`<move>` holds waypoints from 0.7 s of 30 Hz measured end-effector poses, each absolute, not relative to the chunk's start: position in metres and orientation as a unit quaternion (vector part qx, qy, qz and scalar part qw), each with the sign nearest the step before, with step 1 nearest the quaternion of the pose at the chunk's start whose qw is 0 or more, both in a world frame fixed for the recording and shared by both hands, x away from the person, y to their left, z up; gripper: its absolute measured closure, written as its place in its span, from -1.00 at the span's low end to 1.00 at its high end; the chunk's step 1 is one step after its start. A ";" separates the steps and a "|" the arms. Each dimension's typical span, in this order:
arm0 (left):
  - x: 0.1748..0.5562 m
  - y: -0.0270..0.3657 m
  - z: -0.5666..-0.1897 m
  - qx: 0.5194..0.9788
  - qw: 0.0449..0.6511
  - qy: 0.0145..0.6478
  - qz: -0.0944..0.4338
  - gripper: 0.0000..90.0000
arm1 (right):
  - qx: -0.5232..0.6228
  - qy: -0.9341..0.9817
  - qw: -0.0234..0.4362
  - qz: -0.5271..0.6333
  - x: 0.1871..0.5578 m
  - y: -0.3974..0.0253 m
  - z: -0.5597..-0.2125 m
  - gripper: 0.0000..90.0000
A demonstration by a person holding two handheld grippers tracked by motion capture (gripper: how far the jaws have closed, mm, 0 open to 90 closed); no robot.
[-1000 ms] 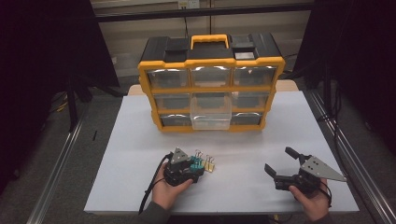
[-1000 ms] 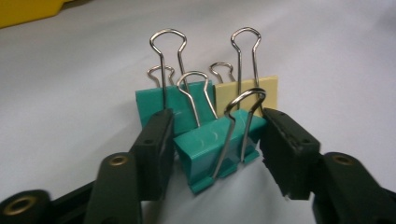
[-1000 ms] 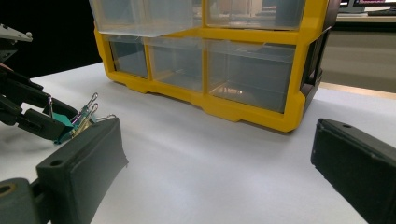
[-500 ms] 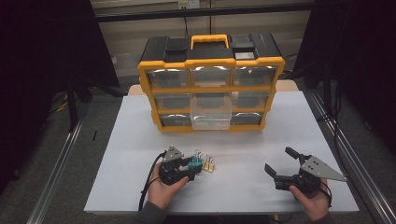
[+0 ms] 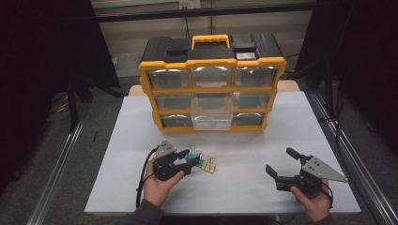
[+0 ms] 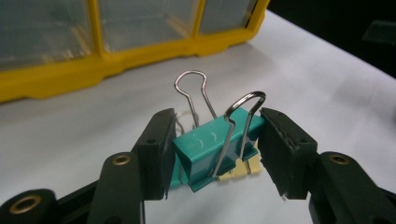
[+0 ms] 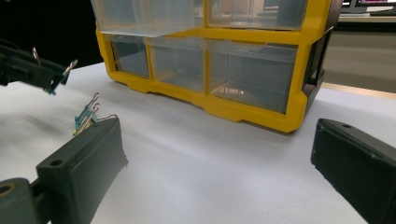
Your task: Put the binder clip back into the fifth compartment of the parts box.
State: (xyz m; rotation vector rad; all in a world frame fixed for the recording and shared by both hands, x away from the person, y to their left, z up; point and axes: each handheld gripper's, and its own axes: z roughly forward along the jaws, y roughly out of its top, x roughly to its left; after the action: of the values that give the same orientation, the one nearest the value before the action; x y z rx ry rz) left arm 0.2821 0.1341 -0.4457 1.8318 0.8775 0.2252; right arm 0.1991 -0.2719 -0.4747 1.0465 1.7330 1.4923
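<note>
Left gripper (image 6: 215, 149) pinching green clip (image 6: 212, 147) above table (image 5: 263, 140) (more clips (image 5: 208, 164) just beside). Right gripper (image 5: 280, 164) spread, well apart, near organizer (image 5: 211, 89).

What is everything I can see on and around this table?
Yellow-and-black plastic drawer organizer: one, at the table's far side, lower-middle clear drawer pulled out.
Teal metal binder clip: one, between the left gripper's jaws.
Other binder clips: a small cluster, teal and pale yellow, on the table beside it; count unclear.
White table: one.
Left gripper: black, closed on the teal clip.
Right gripper: black, open, at the near right.
</note>
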 end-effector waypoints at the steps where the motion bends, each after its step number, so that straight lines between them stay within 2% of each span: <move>1: 0.283 0.135 -0.443 0.761 0.526 0.367 0.097 0.06 | 0.396 0.656 0.308 0.565 0.199 -0.272 -0.475 -0.96; 8: 0.288 0.140 -0.423 0.741 0.551 0.368 0.110 0.06 | 0.395 0.655 0.308 0.565 0.200 -0.272 -0.475 -0.96; 21: 0.291 0.144 -0.400 0.735 0.563 0.359 0.123 0.06 | 0.392 0.657 0.306 0.567 0.200 -0.270 -0.475 -0.96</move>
State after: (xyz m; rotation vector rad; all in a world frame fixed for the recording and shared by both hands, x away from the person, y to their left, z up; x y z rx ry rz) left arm 0.2914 0.1441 -0.4004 1.7300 0.8441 0.2896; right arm 0.1997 -0.2703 -0.4751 1.0382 1.7386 1.4999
